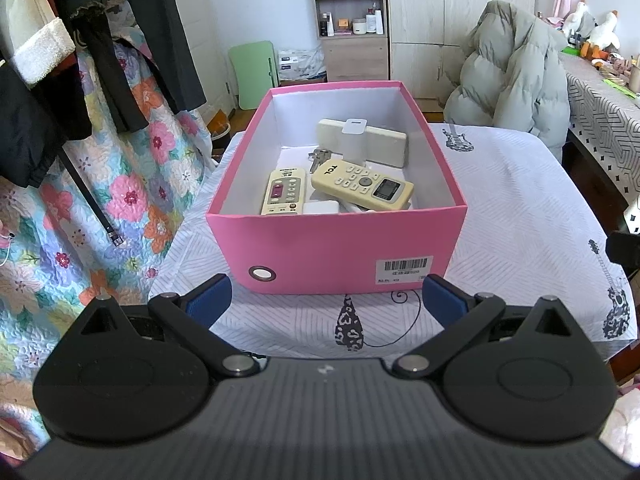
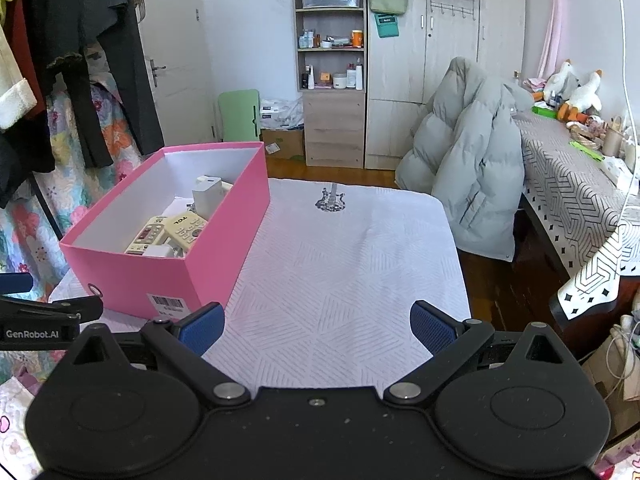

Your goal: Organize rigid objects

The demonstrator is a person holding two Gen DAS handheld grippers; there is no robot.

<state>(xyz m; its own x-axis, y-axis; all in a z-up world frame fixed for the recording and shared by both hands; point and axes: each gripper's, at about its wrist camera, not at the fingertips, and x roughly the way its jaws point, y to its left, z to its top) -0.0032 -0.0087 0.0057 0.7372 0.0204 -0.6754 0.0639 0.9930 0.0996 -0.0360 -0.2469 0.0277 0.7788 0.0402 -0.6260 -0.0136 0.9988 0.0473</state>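
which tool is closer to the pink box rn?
Left. The left tool sits open right before the pink box; the right tool is off to the box's right, over bare cloth.

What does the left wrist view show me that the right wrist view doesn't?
Only the left wrist view shows the keys inside the pink box and the box's full front face. Only the right wrist view shows the bare tablecloth to the right of the box, and part of the left gripper. Both show the TCL remote, the second remote and the white charger in the box.
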